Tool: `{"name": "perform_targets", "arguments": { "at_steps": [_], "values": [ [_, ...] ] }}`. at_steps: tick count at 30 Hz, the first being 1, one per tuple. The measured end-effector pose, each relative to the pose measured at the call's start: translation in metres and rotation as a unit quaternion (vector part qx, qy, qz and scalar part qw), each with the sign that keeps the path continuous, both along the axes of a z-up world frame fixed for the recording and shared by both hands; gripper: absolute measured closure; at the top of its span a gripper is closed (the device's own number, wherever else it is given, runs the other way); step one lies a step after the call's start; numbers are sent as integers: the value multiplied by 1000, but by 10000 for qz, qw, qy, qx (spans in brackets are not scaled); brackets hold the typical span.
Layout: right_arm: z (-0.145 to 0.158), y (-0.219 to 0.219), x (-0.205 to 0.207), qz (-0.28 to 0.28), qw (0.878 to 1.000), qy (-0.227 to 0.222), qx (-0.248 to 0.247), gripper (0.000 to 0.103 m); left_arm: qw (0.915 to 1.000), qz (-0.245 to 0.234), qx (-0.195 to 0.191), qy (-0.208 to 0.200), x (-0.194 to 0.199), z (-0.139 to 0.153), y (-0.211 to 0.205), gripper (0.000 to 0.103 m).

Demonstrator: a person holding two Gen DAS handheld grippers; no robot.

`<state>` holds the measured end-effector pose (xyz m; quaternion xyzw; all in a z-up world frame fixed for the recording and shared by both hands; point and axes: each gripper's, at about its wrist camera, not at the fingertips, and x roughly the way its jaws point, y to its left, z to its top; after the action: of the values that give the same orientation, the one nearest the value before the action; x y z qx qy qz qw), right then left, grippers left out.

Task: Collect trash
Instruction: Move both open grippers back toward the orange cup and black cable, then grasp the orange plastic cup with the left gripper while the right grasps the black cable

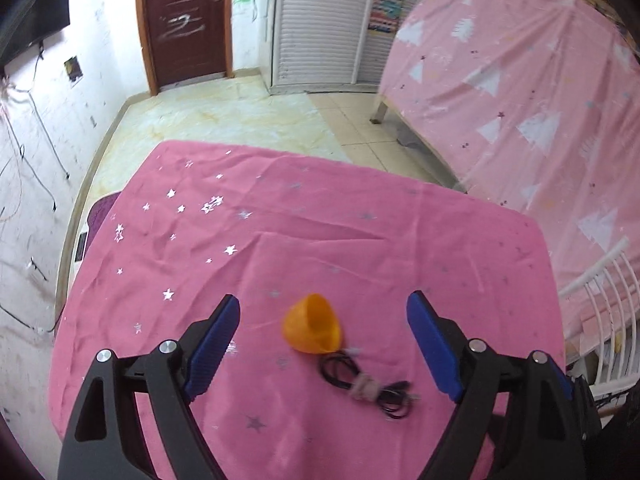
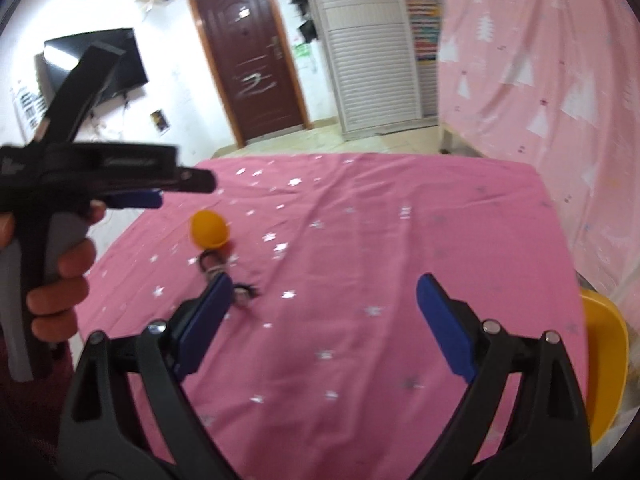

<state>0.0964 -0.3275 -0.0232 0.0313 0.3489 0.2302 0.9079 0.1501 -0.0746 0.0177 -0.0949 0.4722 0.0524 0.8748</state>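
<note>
An orange plastic cup point(image 1: 311, 325) lies on its side on the pink star-print tablecloth point(image 1: 280, 220). A bundled black cable point(image 1: 370, 389) lies right behind it, nearer me. My left gripper point(image 1: 323, 309) is open and empty, held above the table with the cup between its blue fingers. In the right wrist view the cup point(image 2: 209, 229) and the cable point(image 2: 224, 276) lie at the left. My right gripper point(image 2: 325, 289) is open and empty over the middle of the cloth. The left gripper point(image 2: 132, 200) shows there, held in a hand above the cup.
A yellow bin or chair point(image 2: 606, 360) stands off the table's right edge. A pink sheet point(image 1: 520, 92) hangs to the right, with a white rack point(image 1: 608, 292) below it. A brown door point(image 1: 186, 20) and a white louvred cabinet point(image 1: 320, 20) stand at the far wall.
</note>
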Motion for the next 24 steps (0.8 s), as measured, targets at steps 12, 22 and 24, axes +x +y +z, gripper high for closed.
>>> {"name": "perform_targets", "arguments": {
  "at_steps": [12,22,24],
  "values": [
    [-5,52,0,635,9970,105,-429,11,9994,-44,-117,334,10,-27,13,24],
    [-8,75,2,928,9933,193,-658,11,9971,-291,-346,614,19,-48,14,47],
    [-8,79,2,969,9925,214,-714,11,9965,-330,-406,654,21,-51,15,50]
  ]
}}
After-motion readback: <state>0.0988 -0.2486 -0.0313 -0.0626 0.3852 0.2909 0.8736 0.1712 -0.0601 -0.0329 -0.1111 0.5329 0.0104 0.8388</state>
